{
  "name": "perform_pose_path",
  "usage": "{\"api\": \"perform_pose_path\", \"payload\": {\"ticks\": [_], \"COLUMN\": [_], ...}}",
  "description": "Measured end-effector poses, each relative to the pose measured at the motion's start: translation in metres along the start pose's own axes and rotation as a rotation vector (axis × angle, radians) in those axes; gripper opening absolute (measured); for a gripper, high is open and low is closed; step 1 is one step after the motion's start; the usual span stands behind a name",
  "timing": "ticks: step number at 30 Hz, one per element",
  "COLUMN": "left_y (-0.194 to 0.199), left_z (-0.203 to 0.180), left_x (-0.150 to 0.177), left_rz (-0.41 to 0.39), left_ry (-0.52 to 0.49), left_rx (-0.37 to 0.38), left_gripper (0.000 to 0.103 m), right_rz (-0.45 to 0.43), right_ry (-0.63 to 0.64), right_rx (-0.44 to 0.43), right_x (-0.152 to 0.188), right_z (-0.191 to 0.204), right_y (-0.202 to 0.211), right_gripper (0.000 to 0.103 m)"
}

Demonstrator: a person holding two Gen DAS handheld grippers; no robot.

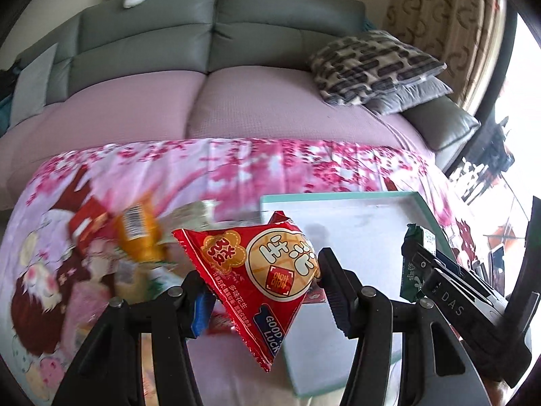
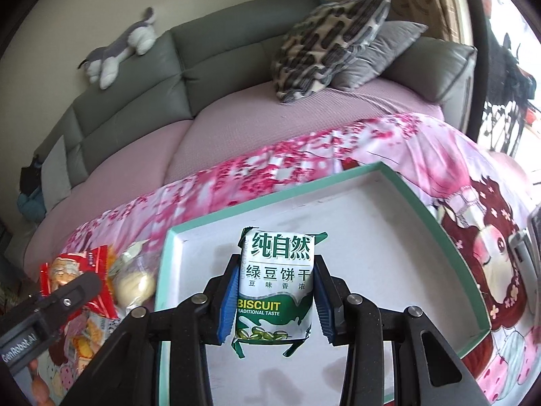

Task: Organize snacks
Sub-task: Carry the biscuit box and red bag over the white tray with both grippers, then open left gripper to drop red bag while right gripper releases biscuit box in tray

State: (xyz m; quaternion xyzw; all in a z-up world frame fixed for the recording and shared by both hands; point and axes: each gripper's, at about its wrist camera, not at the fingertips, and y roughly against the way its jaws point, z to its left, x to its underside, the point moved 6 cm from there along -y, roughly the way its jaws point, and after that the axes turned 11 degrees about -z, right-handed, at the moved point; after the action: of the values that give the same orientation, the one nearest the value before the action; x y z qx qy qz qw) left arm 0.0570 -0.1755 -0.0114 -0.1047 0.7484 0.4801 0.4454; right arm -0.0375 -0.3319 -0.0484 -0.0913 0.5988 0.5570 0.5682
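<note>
My left gripper (image 1: 263, 287) is shut on a red triangular peanut snack packet (image 1: 257, 280) and holds it tilted above the left edge of the white tray with a teal rim (image 1: 338, 197). My right gripper (image 2: 275, 299) is shut on a green and white biscuit packet (image 2: 275, 287) and holds it upright over the tray's white floor (image 2: 389, 237). The right gripper with its green packet (image 1: 414, 264) also shows in the left wrist view. A blurred pile of loose snacks (image 1: 135, 247) lies left of the tray, and it also shows in the right wrist view (image 2: 101, 277).
The tray and snacks rest on a pink floral cloth (image 1: 236, 162) over a low table. Behind it is a grey sofa with a pink cover (image 1: 169, 101), patterned cushions (image 1: 372, 64) and a plush toy (image 2: 118, 47). A window is at the right.
</note>
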Motion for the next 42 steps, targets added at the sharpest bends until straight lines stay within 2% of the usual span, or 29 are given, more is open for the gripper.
{"api": "perform_pose_path", "payload": {"ticks": [8,14,24,32,34,35,36,37,42], "left_y": [-0.041,-0.063,-0.083,-0.091,-0.09,-0.088,-0.087,-0.085,-0.075], "left_z": [-0.031,-0.046,-0.062,-0.066,-0.065,-0.063,-0.062,-0.06,-0.051], "left_x": [0.001,0.007,0.012,0.017,0.016,0.014,0.012,0.011,0.004], "left_rz": [0.017,0.041,0.051,0.068,0.07,0.063,0.061,0.058,0.059], "left_ry": [-0.036,-0.062,-0.085,-0.088,-0.077,-0.076,-0.078,-0.076,-0.03], "left_rx": [0.054,0.071,0.087,0.105,0.107,0.102,0.094,0.09,0.081], "left_gripper": [0.059,0.059,0.059,0.059,0.061,0.066,0.076,0.079,0.081], "right_rz": [0.003,0.009,-0.081,-0.017,0.009,0.019,0.029,0.036,0.041], "right_ry": [-0.012,-0.015,-0.108,-0.099,-0.09,-0.085,-0.078,-0.073,-0.065], "right_rx": [0.111,0.16,0.093,0.15,0.164,0.174,0.18,0.184,0.188], "right_x": [-0.005,-0.008,-0.025,-0.011,-0.006,-0.004,-0.002,-0.001,-0.002], "right_z": [-0.031,-0.047,-0.06,-0.068,-0.069,-0.069,-0.069,-0.069,-0.068], "right_y": [-0.01,-0.018,-0.004,-0.02,-0.025,-0.027,-0.028,-0.029,-0.026], "right_gripper": [0.042,0.042,0.042,0.042,0.042,0.042,0.042,0.042,0.044]}}
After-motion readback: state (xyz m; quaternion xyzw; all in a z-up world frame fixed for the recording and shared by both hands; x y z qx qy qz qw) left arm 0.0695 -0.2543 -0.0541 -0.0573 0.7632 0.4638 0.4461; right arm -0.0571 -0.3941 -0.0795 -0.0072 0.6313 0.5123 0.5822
